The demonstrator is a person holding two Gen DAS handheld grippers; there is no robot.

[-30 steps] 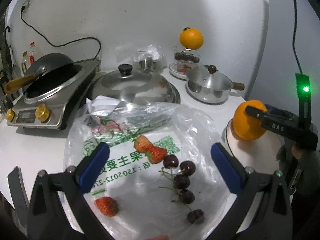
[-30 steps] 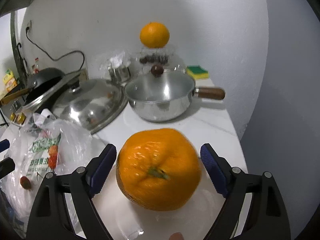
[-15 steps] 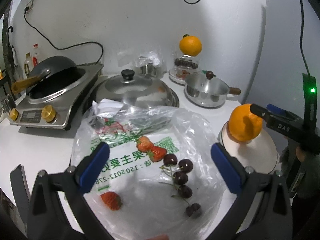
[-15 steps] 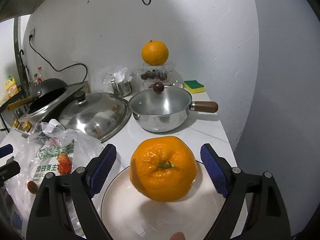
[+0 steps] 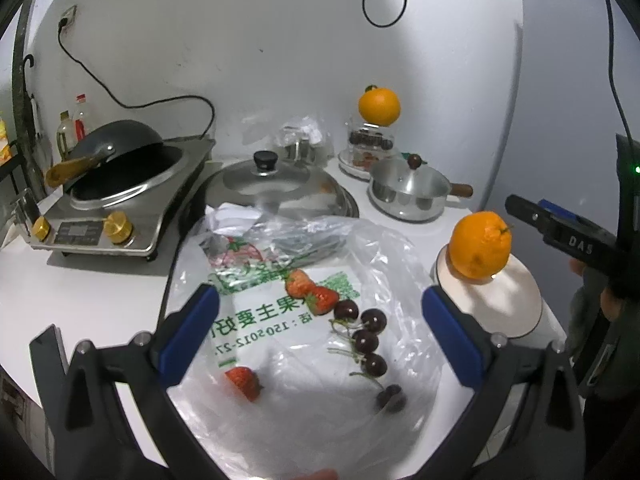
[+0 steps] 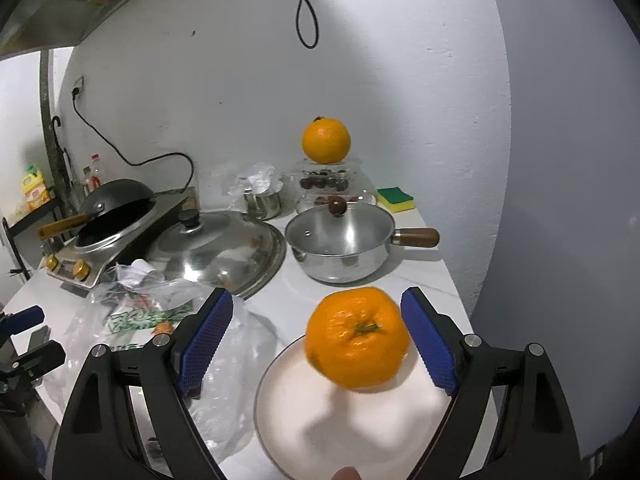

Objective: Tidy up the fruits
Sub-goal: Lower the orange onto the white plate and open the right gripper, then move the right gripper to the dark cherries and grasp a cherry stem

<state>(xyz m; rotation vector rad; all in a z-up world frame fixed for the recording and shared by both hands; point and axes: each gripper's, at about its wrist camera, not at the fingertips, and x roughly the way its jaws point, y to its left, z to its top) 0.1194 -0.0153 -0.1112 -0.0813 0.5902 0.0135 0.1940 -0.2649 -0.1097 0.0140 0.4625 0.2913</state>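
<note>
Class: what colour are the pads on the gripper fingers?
Blue pads, clearest in the right wrist view.

Home kitchen, small one. White countertop [image 5: 100,292] w/ a steel induction cooker with gold knobs [image 5: 120,208] ahead-left of the tool, black wok with wooden handle [image 5: 116,148] sitting on it. Big domed steel lid with black knob [image 5: 280,188] straight ahead; small steel saucepan with wooden handle [image 6: 340,248] ahead-right. Yellow-green sponge [image 6: 396,199] by the back wall, oil bottles [image 5: 74,126] far left, range hood [image 6: 52,0] overhead.
</note>
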